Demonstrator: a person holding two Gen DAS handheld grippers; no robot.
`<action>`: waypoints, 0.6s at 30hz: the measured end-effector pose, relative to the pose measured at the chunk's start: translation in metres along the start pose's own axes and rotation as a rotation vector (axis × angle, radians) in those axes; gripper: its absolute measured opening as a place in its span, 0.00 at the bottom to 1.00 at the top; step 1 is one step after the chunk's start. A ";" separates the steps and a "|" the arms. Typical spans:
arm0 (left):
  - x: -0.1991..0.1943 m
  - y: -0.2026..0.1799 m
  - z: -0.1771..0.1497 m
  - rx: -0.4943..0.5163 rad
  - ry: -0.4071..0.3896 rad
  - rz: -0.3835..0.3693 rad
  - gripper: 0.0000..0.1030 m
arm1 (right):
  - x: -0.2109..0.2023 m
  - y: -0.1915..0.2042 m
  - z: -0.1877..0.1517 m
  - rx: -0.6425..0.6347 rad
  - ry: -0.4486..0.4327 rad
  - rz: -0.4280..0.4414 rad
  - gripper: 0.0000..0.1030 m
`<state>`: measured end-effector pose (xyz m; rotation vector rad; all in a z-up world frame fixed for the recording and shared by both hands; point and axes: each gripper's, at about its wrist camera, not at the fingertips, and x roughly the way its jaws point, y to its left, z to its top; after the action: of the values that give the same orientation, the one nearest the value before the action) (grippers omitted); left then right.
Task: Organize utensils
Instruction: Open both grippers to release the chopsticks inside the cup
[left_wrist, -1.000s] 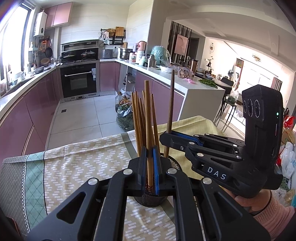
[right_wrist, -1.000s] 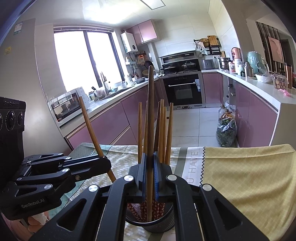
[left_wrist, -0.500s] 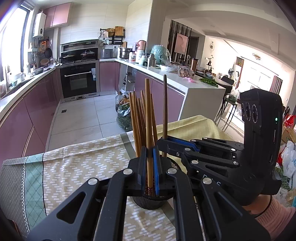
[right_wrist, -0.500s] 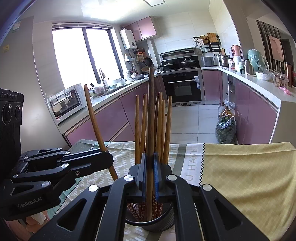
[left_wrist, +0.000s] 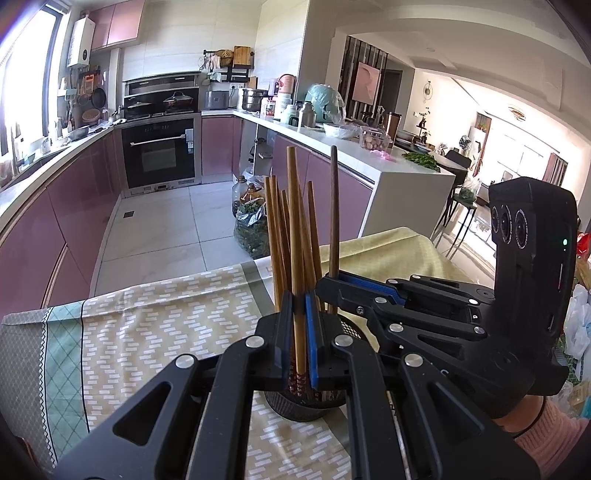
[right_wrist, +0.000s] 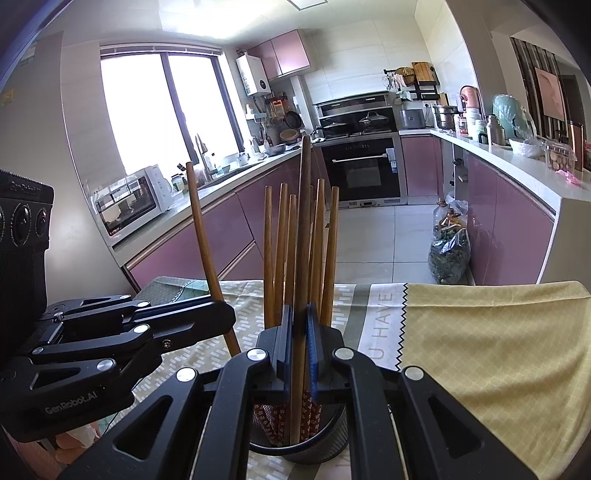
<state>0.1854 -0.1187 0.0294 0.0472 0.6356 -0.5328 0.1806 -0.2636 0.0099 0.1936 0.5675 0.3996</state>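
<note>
The left hand-held gripper (left_wrist: 300, 332) is pinched on a light chopstick (left_wrist: 295, 236), and the right hand-held gripper (right_wrist: 299, 341) is pinched on a darker chopstick (right_wrist: 301, 229). Both sticks stand nearly upright, long axis vertical, lower ends inside the black mesh holder (right_wrist: 332, 435) directly below and just ahead of each gripper's fingertips. In the right view the light stick leans, its top tilted away from the bundle; in the left view the dark stick stands just beside the bundle (left_wrist: 280, 229) of chopsticks already in the holder. The two grippers converge on the holder from opposite sides, tips close together, neither clearly nearer. Judgement: insertion is almost complete; the remaining move is a release, and it depends on each stick's lower end being inside the rim so that it drops into the bundle and does not tip out. The holder rests on a surface covered by a patterned cloth (left_wrist: 155, 325) with a yellow section (right_wrist: 498, 350) to one side. Beyond lies a kitchen with purple cabinets (right_wrist: 207, 243), an oven (left_wrist: 159, 155), a window (right_wrist: 147, 114) and a tiled floor (left_wrist: 155, 221).
</note>
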 end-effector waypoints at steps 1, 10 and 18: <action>0.002 0.001 -0.001 -0.003 0.005 -0.002 0.08 | 0.001 0.000 0.000 0.001 0.003 0.001 0.07; 0.013 0.011 -0.012 -0.027 0.032 -0.023 0.14 | 0.001 -0.005 -0.005 0.015 0.019 0.005 0.12; -0.014 0.022 -0.032 -0.053 -0.042 0.059 0.44 | -0.018 0.008 -0.014 -0.032 -0.004 0.004 0.47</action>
<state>0.1689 -0.0874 0.0088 0.0044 0.6054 -0.4591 0.1563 -0.2627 0.0089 0.1644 0.5569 0.4114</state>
